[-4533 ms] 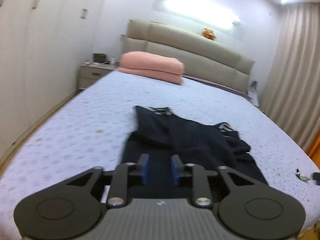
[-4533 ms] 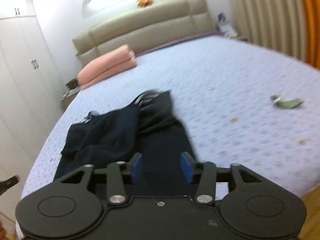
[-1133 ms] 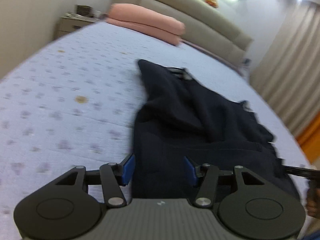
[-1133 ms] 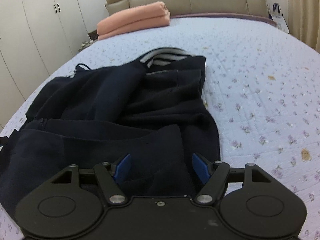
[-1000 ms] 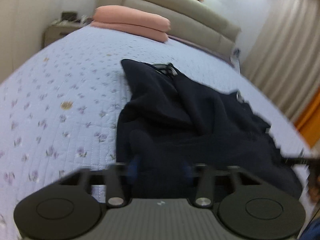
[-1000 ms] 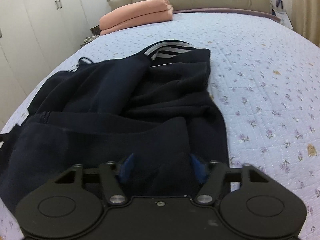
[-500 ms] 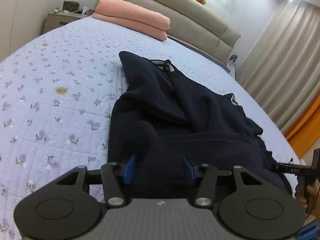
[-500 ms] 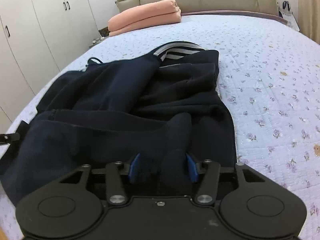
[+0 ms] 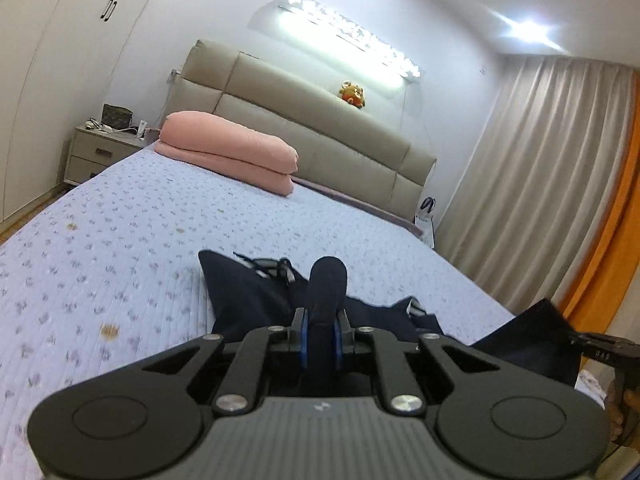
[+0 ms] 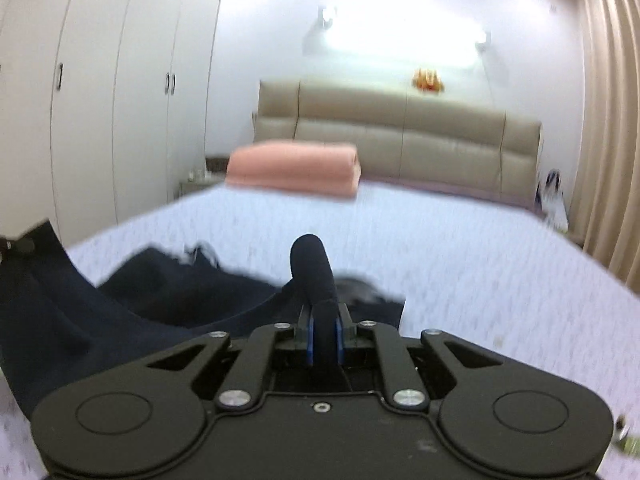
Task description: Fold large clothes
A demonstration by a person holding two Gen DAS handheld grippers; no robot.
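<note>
Both tools have closed since half a second ago: the left hand-held gripper (image 9: 320,338) now pinches a bunched fold of the dark navy garment (image 9: 248,300) between its blue pads, fabric standing up in a rounded nub above the fingers; the right hand-held gripper (image 10: 324,336) is clamped the same way on another part of the hem edge. A second ago both sets of jaws stood wide apart over flat cloth. Both cameras have also tilted up, headboard (image 9: 304,120) and ceiling light now in frame, and the right wrist view is motion-blurred, so I judge the near edge is being lifted off the bed (image 9: 120,232). The garment's far part, with the striped collar, lies on the quilt mid-bed; the near edge hangs between the two grips, a raised corner visible at the right of the left view beside the other tool. Folded pink blanket (image 9: 228,152) sits well apart at the headboard. Reading: grasp step done, lift begun; next move probably carries the near edge toward the collar for the first fold. Risk: thick bunch may slip unevenly
</note>
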